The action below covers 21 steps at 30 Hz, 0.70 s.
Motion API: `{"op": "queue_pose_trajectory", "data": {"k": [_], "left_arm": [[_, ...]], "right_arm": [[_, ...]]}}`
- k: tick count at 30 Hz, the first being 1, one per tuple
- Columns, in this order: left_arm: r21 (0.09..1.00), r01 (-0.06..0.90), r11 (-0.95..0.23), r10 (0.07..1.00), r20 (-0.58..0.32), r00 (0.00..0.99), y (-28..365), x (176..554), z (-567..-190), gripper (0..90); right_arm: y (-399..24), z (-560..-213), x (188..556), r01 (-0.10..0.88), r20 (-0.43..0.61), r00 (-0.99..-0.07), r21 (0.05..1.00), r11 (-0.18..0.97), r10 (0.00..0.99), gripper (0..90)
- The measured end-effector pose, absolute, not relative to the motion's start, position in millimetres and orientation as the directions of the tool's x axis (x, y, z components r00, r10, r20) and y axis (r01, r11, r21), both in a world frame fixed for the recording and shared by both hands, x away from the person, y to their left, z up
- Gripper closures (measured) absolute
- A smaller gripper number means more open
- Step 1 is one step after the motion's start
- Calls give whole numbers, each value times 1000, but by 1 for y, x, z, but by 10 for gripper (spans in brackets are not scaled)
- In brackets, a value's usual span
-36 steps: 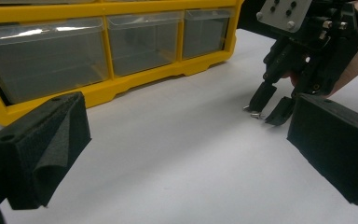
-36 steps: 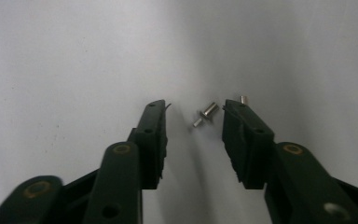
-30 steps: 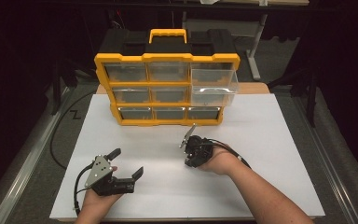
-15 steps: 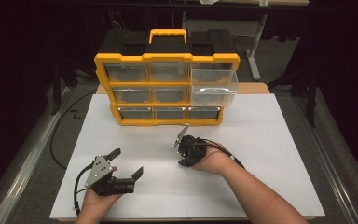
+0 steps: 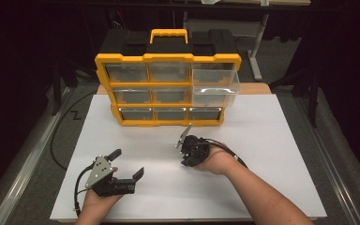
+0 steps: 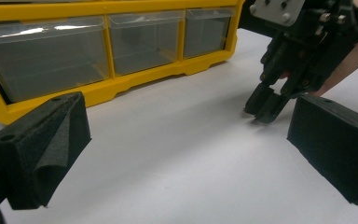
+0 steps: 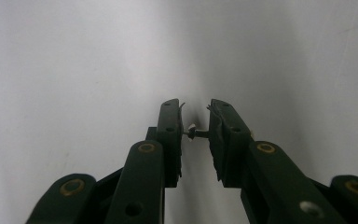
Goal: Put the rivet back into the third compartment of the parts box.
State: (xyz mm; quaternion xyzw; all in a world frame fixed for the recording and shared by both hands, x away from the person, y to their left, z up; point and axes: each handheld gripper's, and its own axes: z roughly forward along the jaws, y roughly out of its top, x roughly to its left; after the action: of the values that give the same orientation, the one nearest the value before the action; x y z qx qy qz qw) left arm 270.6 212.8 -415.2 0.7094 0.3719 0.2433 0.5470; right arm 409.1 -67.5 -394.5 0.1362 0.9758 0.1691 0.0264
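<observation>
Right gripper (image 7: 196,133) jaws just closing on small screw (image 7: 193,134), no readable writing

A small screw (image 7: 195,134) is lying crosswise between the two black pads of the right gripper (image 7: 196,122), its thin dark shaft spanning the narrow gap and its pale, shiny end sitting against the left-hand pad. It is hanging level, just above the white table surface (image 7: 74,70).

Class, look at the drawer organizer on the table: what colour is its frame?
The organizer's frame is yellow, with a black top and clear drawers. It shows best in the high view.
</observation>
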Motion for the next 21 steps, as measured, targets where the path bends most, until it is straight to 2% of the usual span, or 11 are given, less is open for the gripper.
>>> {"op": "queue_pose_trajectory", "data": {"k": [13, 21], "left_arm": [[957, 264, -123, 795, -64, 603, 212, 272, -416, 3], [956, 265, -125, 793, -65, 606, 210, 272, -416, 3]], "right_arm": [[-120, -364, 392, 286, 38, -957, 317, 904, 289, 757], [-142, -318, 385, 273, 56, -962, 289, 917, 269, 757]]}}
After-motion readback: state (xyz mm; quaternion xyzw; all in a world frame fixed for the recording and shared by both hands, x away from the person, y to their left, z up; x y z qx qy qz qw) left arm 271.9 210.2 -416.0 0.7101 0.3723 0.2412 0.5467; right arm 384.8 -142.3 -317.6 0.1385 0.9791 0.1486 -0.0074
